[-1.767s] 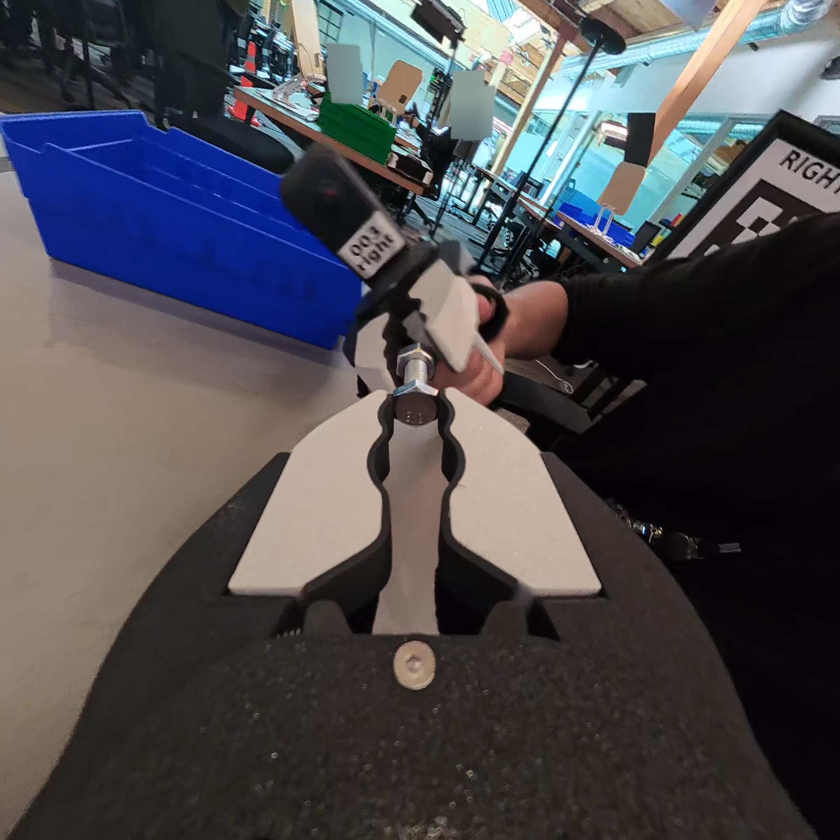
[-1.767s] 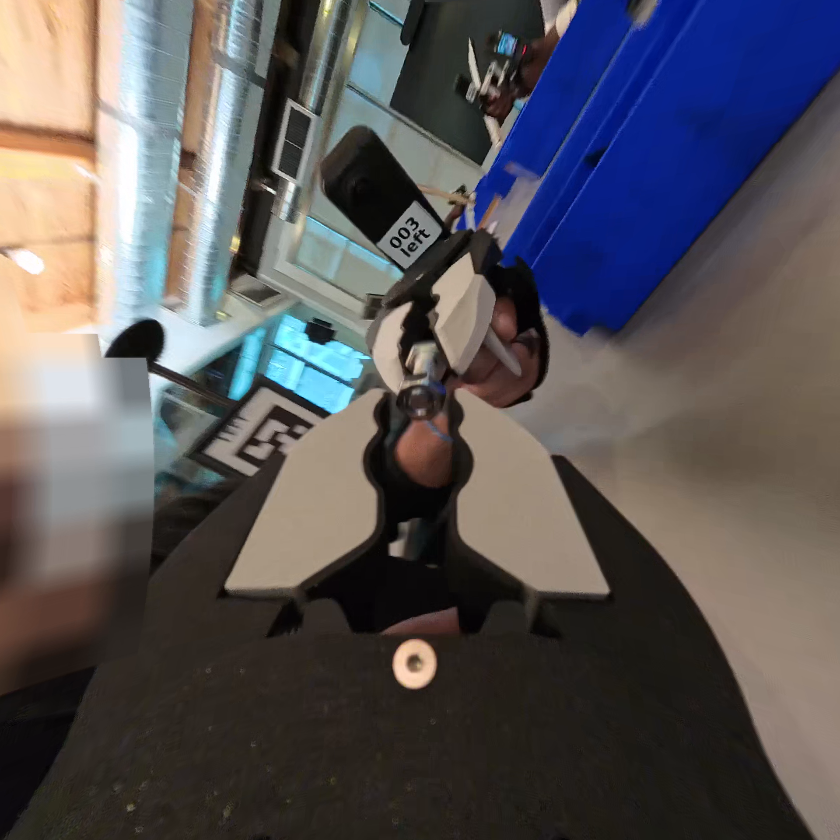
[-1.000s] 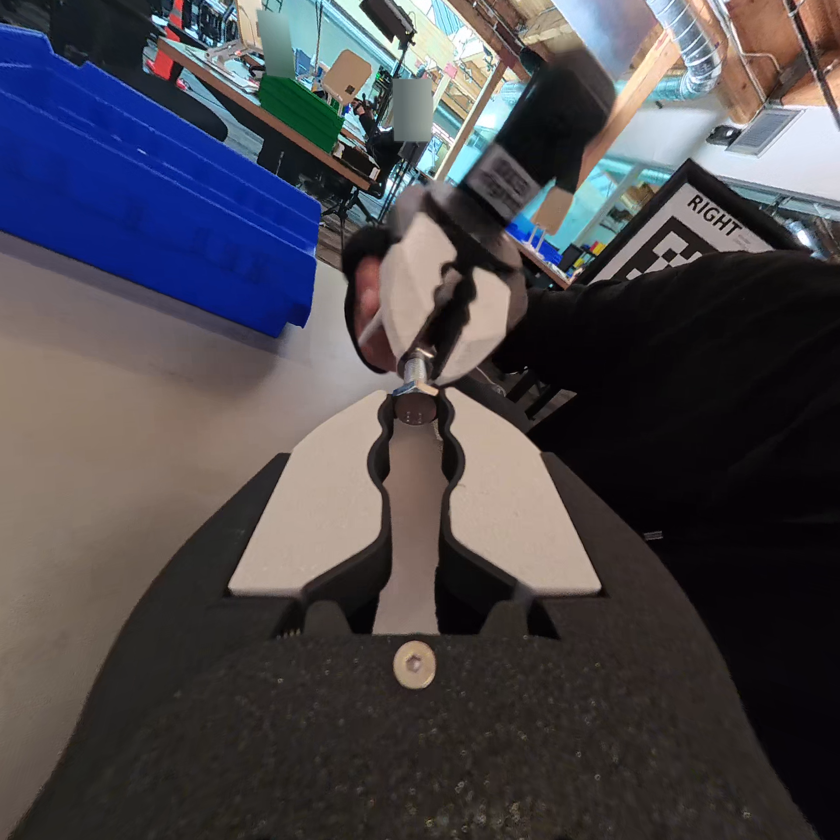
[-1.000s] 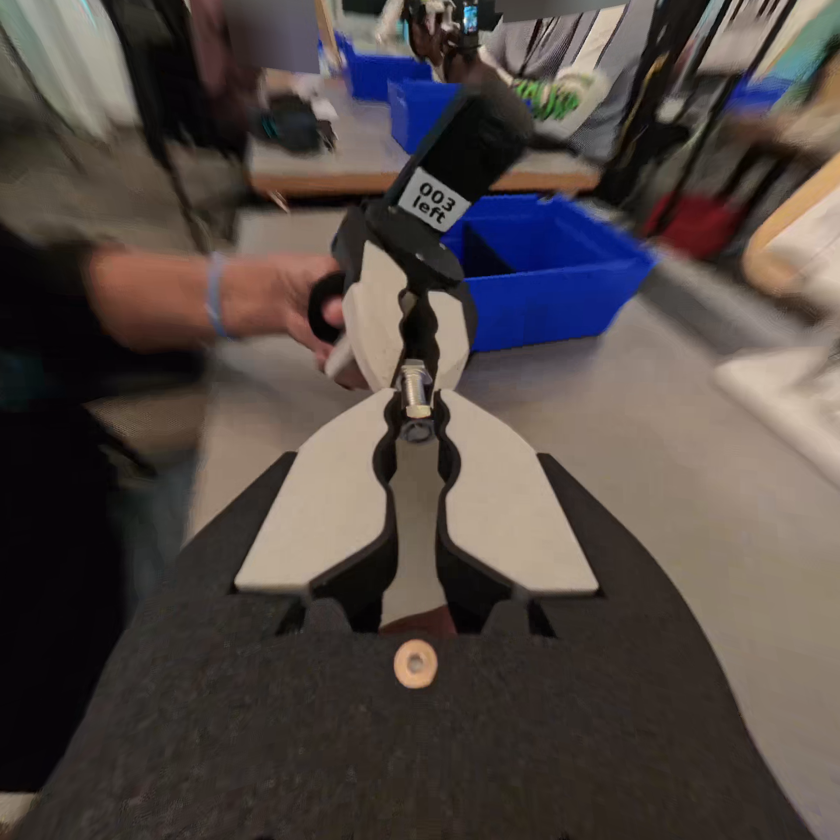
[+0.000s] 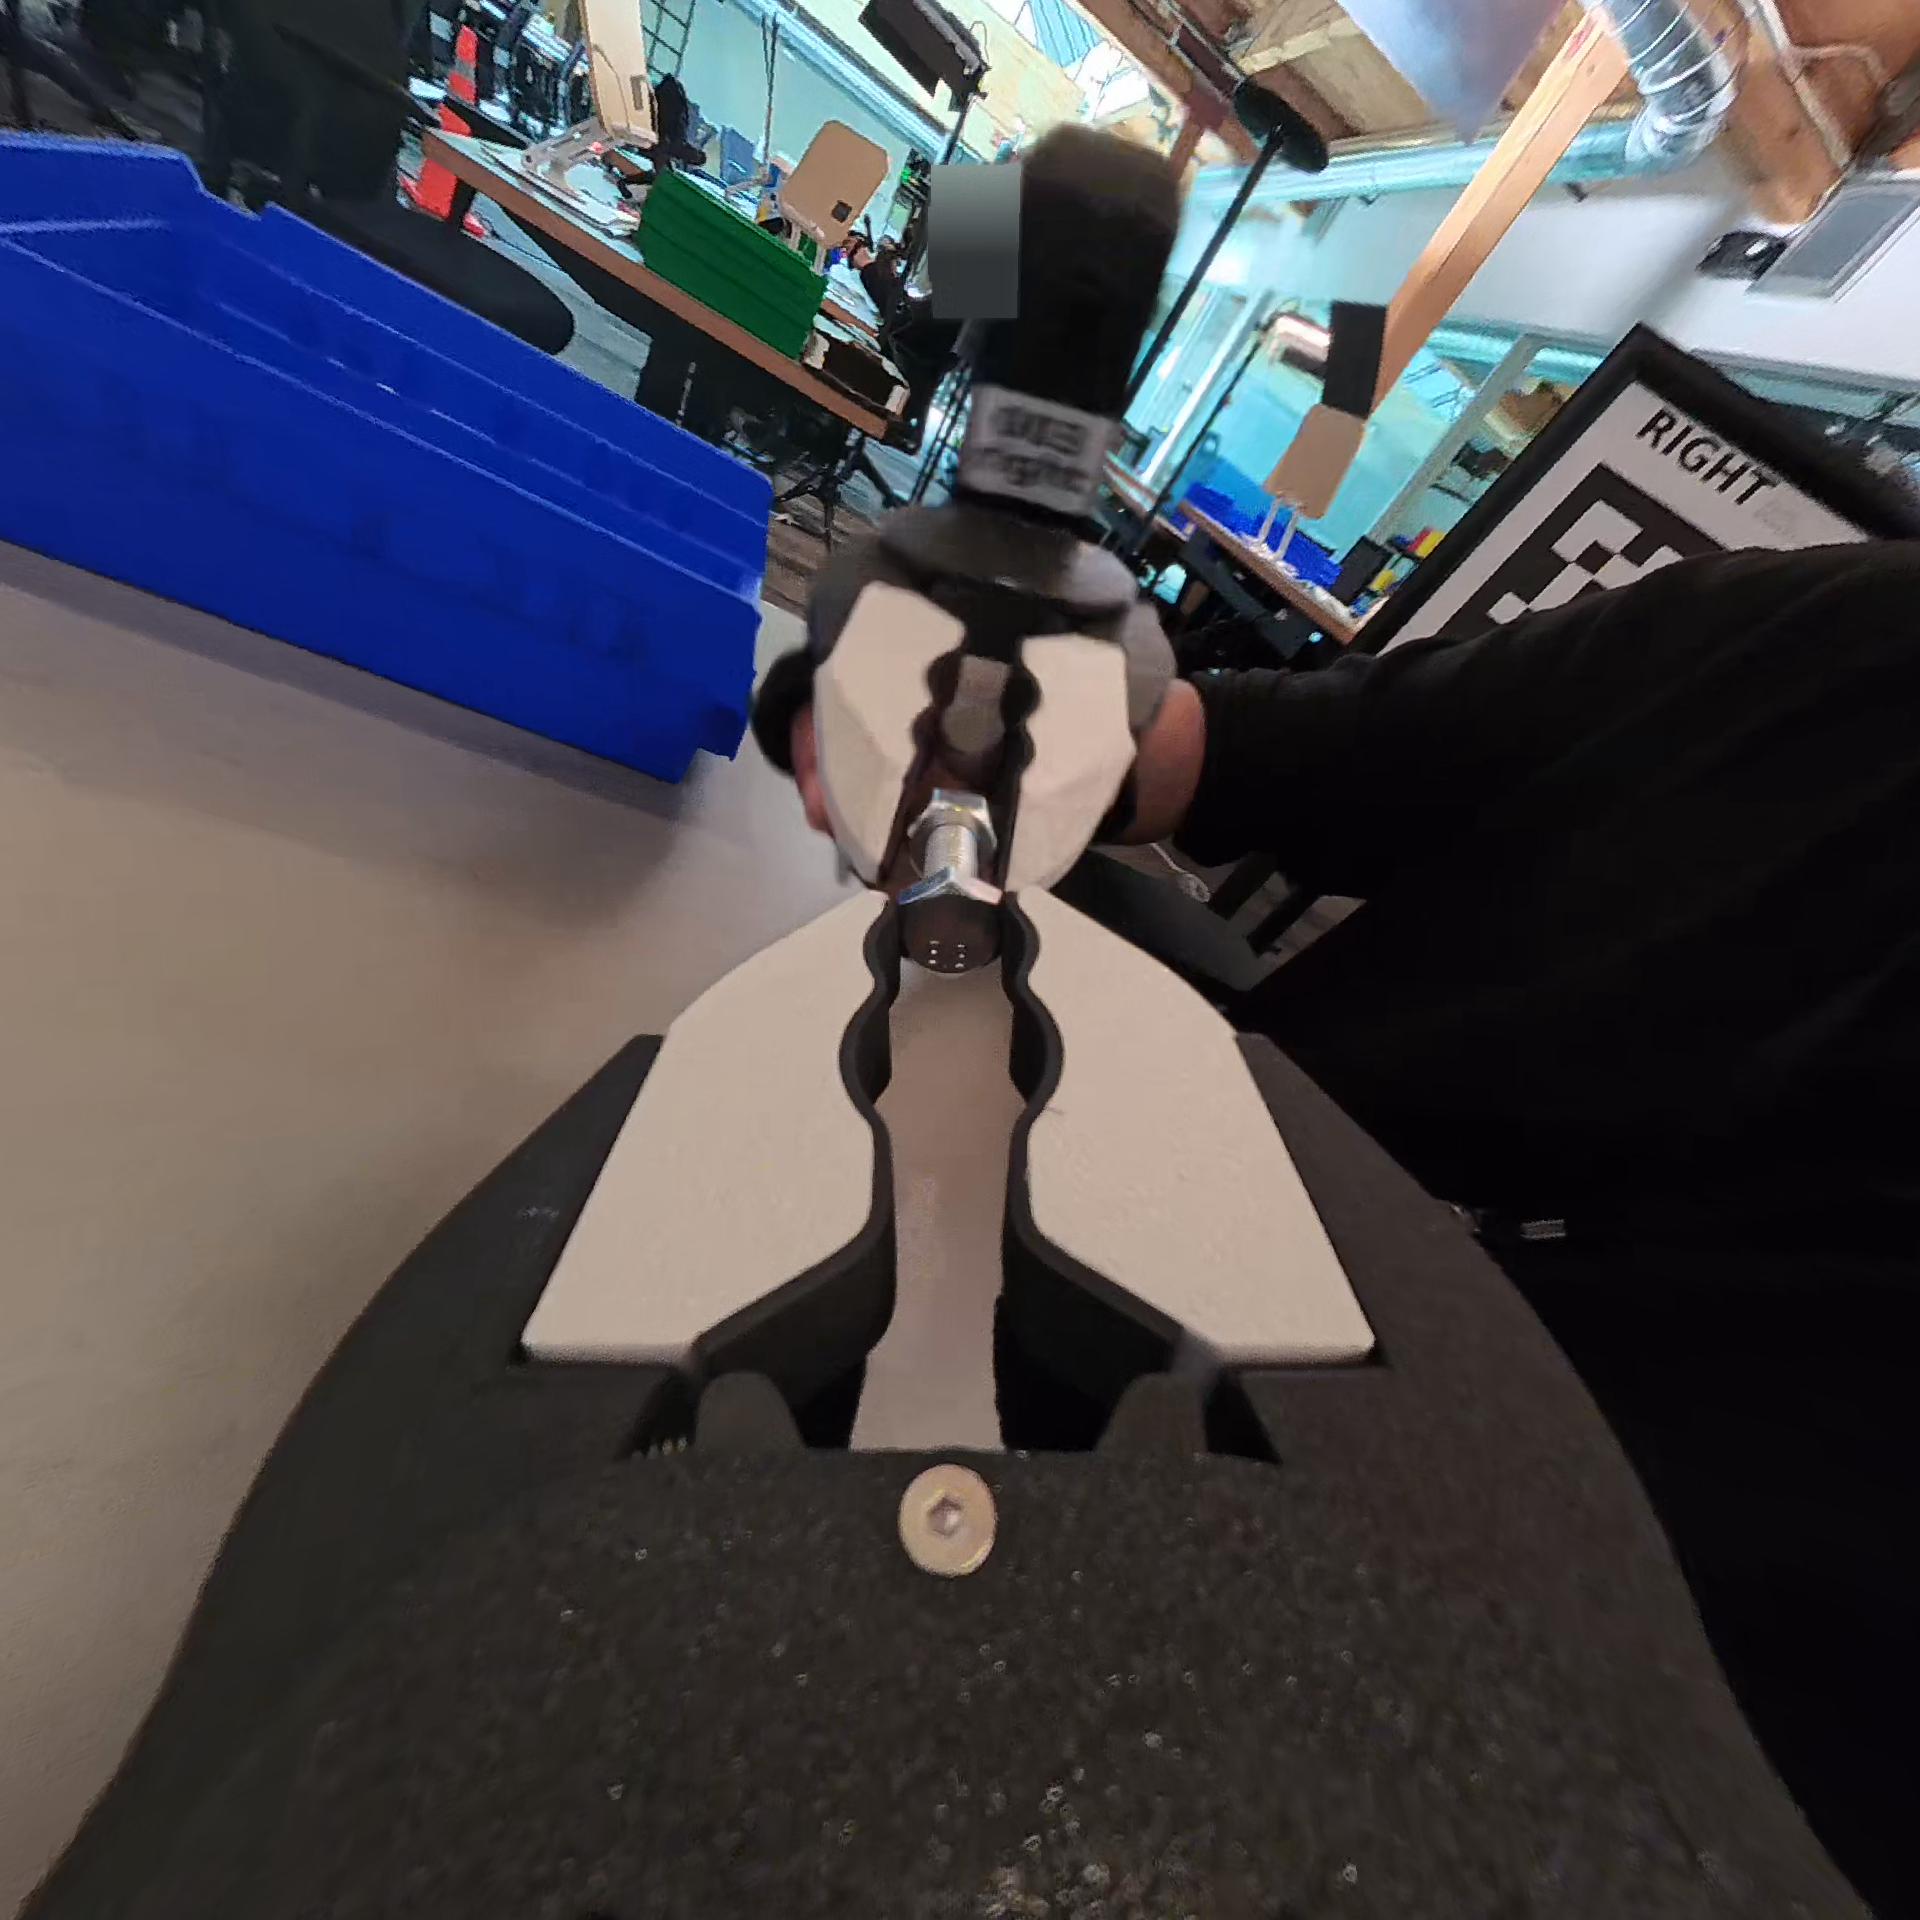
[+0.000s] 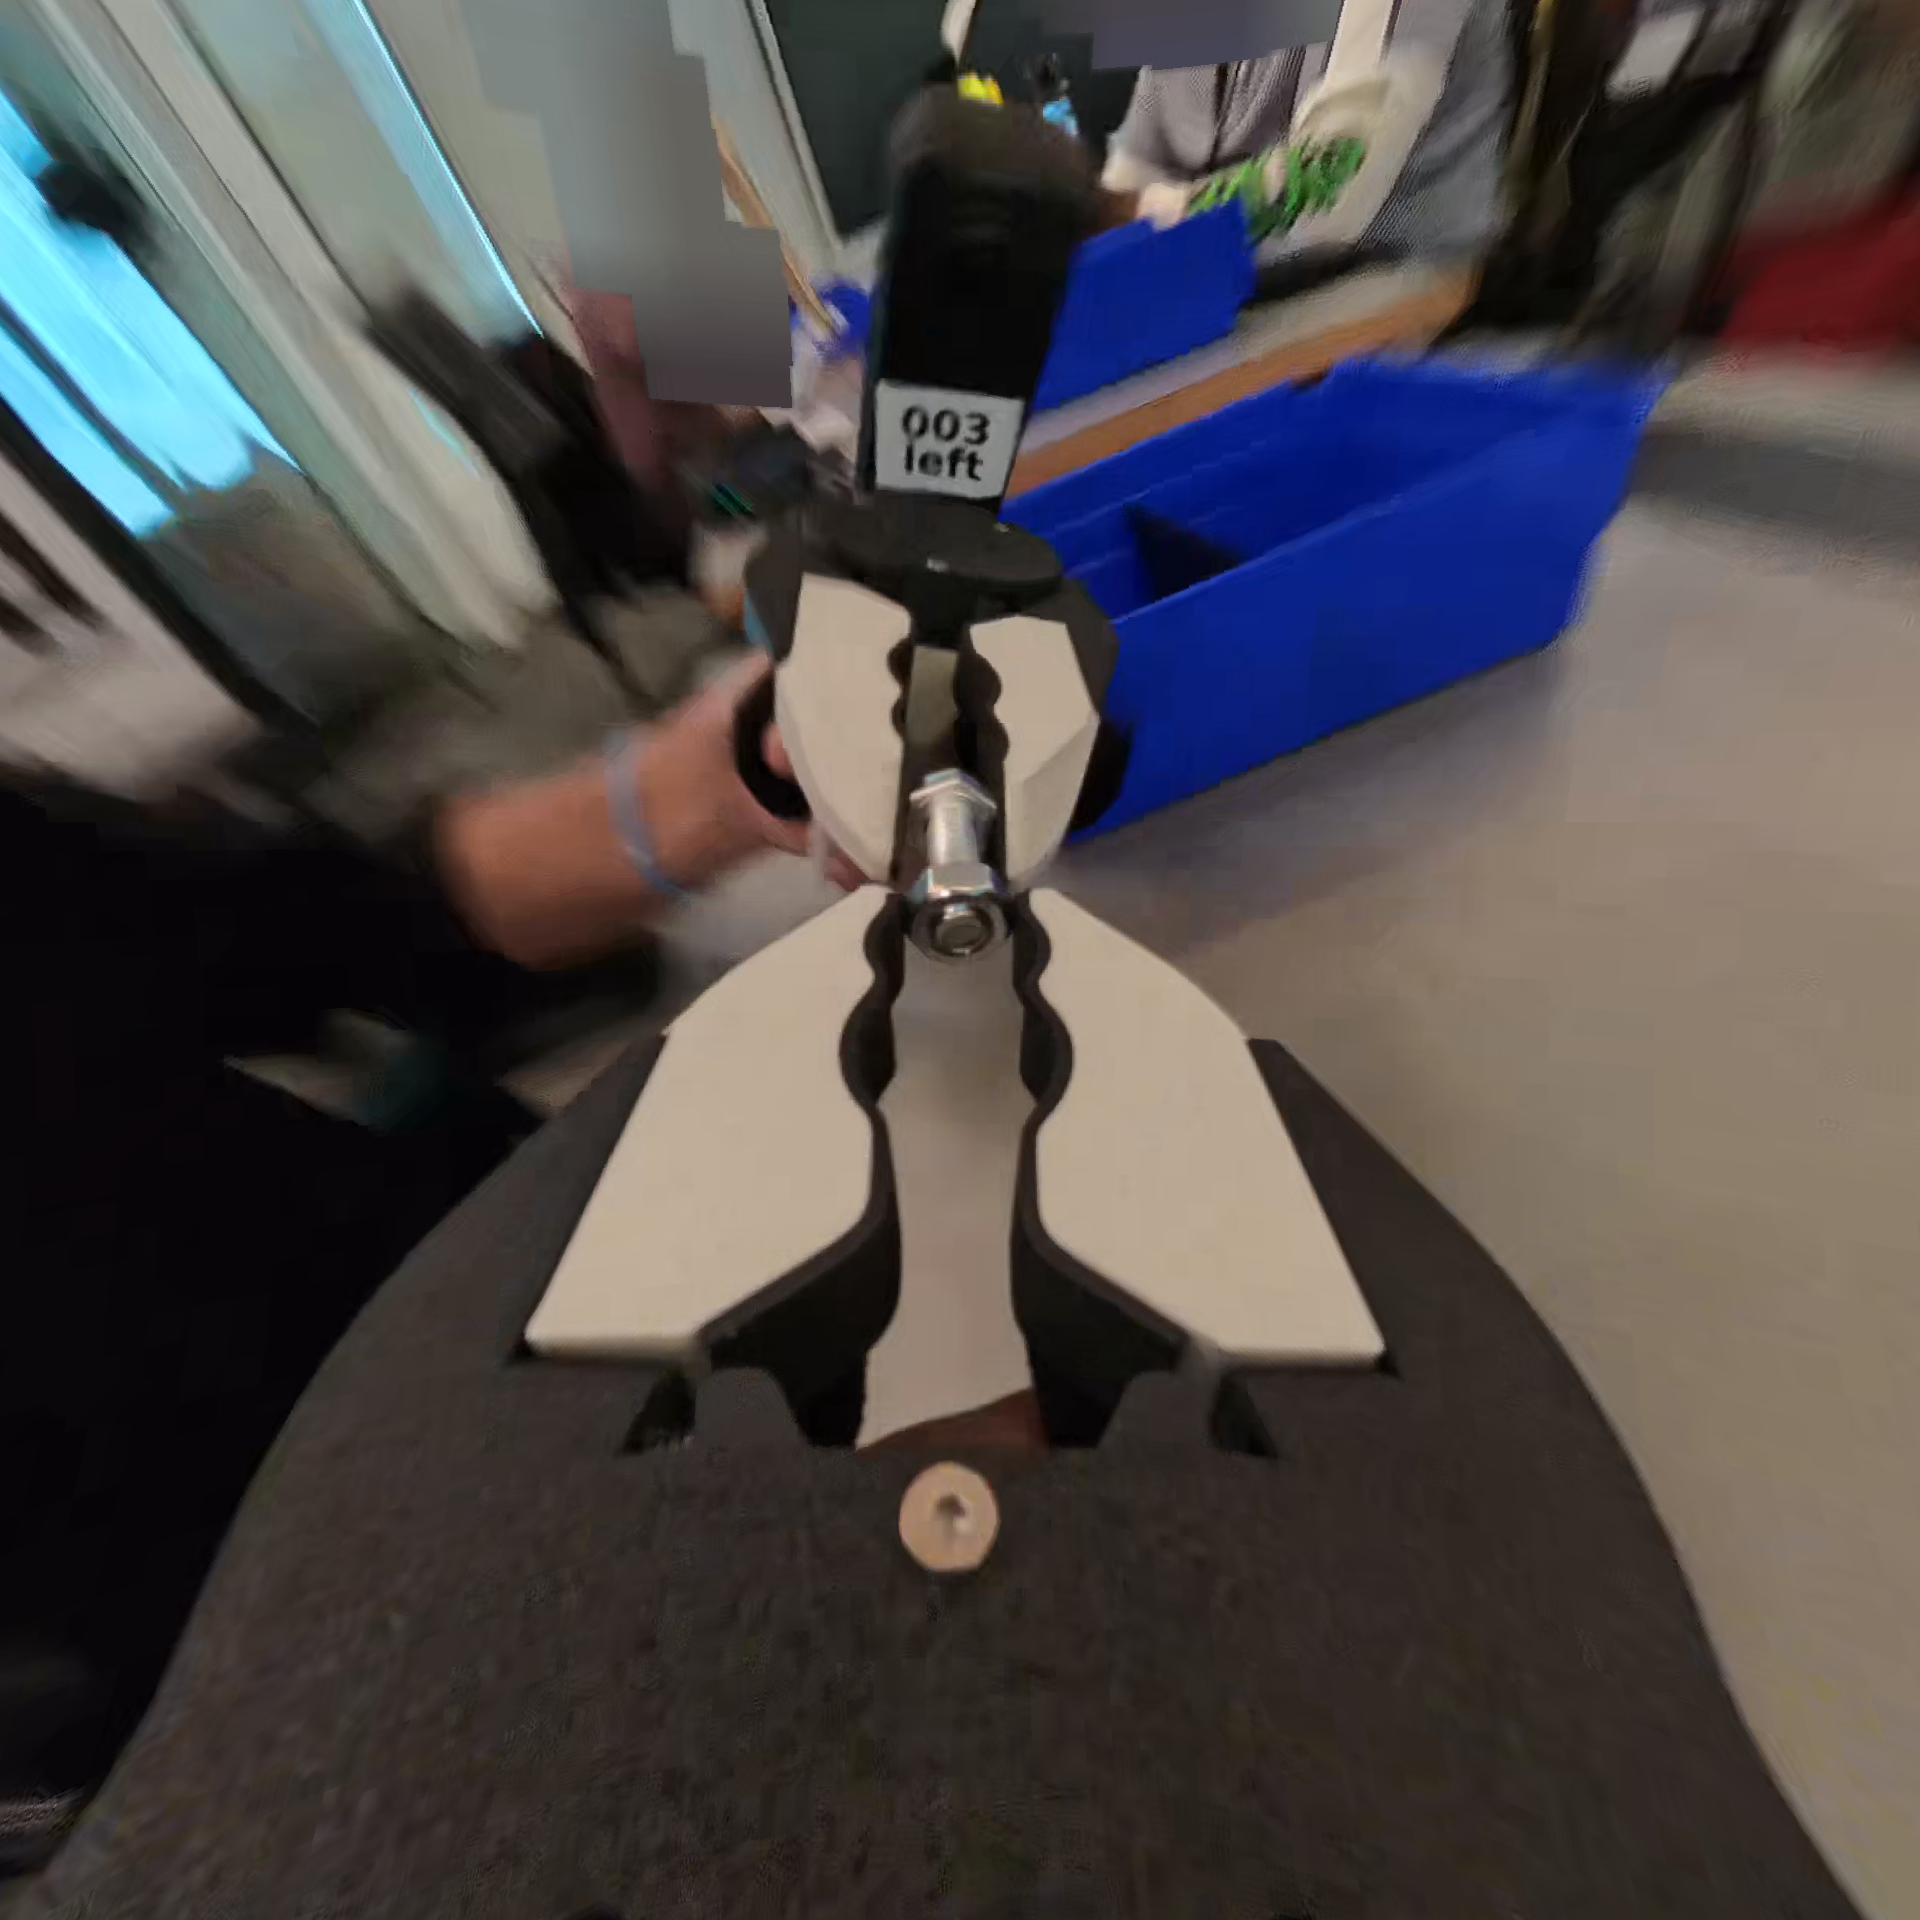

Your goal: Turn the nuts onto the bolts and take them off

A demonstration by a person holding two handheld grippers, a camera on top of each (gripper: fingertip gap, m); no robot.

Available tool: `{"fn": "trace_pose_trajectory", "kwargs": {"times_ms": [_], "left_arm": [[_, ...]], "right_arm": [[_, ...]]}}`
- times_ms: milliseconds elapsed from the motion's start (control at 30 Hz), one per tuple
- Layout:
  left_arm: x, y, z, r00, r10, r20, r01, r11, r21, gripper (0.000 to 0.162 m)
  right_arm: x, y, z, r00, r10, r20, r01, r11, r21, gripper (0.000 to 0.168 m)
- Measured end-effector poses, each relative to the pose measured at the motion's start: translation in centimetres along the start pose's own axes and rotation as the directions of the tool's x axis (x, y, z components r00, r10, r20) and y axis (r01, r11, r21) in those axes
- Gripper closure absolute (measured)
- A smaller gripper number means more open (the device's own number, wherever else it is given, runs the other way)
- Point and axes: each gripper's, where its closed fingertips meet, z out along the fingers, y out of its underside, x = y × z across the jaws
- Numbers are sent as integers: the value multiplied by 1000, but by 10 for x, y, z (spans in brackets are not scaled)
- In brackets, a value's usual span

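A silver bolt (image 5: 951, 854) is held in the air between my two grippers, which face each other tip to tip. My left gripper (image 5: 948, 927) is shut on the bolt's hex head (image 5: 948, 940). My right gripper (image 5: 951, 831) faces it, upright, and is shut on the nut (image 5: 951, 806) further along the thread. In the right wrist view my right gripper (image 6: 954, 920) grips the nut (image 6: 951, 891), with the bolt's end showing through it. Behind it the left gripper (image 6: 948, 810) holds the bolt head (image 6: 951, 795).
A grey table (image 5: 260, 987) lies below both grippers. A blue divided bin (image 5: 343, 499) stands on it at the far left, and it also shows in the right wrist view (image 6: 1351, 623). A black-sleeved arm (image 5: 1558, 779) fills the right side. A black-and-white marker board (image 5: 1621, 530) stands behind it.
My right gripper has rolled about the bolt's axis with the nut in it, from tilted sideways to upright. My left gripper still holds the bolt head in the same place.
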Motion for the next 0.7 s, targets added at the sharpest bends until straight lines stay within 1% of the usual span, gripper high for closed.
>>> {"fn": "trace_pose_trajectory", "kwargs": {"times_ms": [33,67,100,133,167,200,267,300,333,367,400,433,467,500,533,567,600,633,667,700], "left_arm": [[-1,0,1,1000,11,13,-10,1000,-5,145],[-3,1,1,999,19,33,-19,1000,-12,145],[-6,1,1,998,27,54,-26,1000,-15,145],[-7,2,1,998,30,59,-28,999,-20,145],[-6,2,0,999,24,49,-23,1000,-18,145],[-5,1,0,999,14,42,-13,1000,-10,145],[-8,0,-1,999,-2,53,2,1000,1,145],[-8,0,-2,999,-8,47,8,1000,3,145],[-8,0,-2,999,-12,42,12,1000,5,145],[-9,0,-2,999,-16,43,16,1000,7,145],[-9,1,-2,999,-23,37,23,1000,4,145],[-8,1,-2,999,-31,27,31,1000,6,145],[-8,1,-2,999,-39,19,39,999,12,145],[-7,1,-2,999,-53,5,53,999,12,145],[-6,2,-1,998,-66,-12,66,998,11,145],[-6,2,-1,997,-71,-20,72,997,11,145],[-6,3,-1,997,-76,-22,76,997,9,145],[-6,4,0,996,-82,-29,82,997,5,145],[-5,5,0,996,-86,-40,86,996,1,145],[-4,5,1,995,-84,-44,85,996,1,145]], "right_arm": [[-1,-2,0,968,233,97,-236,971,20,149],[0,-2,-1,888,426,173,-436,900,18,149],[1,-1,0,793,565,227,-581,814,3,149],[1,-1,0,714,647,268,-669,743,-10,149],[-1,-1,1,681,671,293,-698,716,-15,142],[-3,0,2,705,647,292,-674,739,-9,135],[-5,6,6,827,515,225,-528,849,-1,120],[-5,8,7,895,411,172,-417,909,1,113],[-5,11,7,959,262,105,-264,965,0,112],[-2,14,7,998,63,13,-63,998,-20,108],[3,16,5,981,-174,-91,168,983,-69,107],[9,15,1,897,-401,-187,382,915,-132,107],[14,11,-3,768,-582,-266,549,813,-192,110],[14,5,-7,623,-716,-313,675,695,-246,114],[14,1,-10,479,-810,-337,759,575,-304,117],[13,-1,-11,357,-872,-334,807,468,-360,119],[15,0,-10,266,-912,-313,825,383,-416,118],[17,2,-9,202,-935,-291,828,322,-460,119],[18,2,-8,167,-945,-281,829,289,-479,124],[18,2,-7,160,-948,-275,832,279,-479,135]]}}
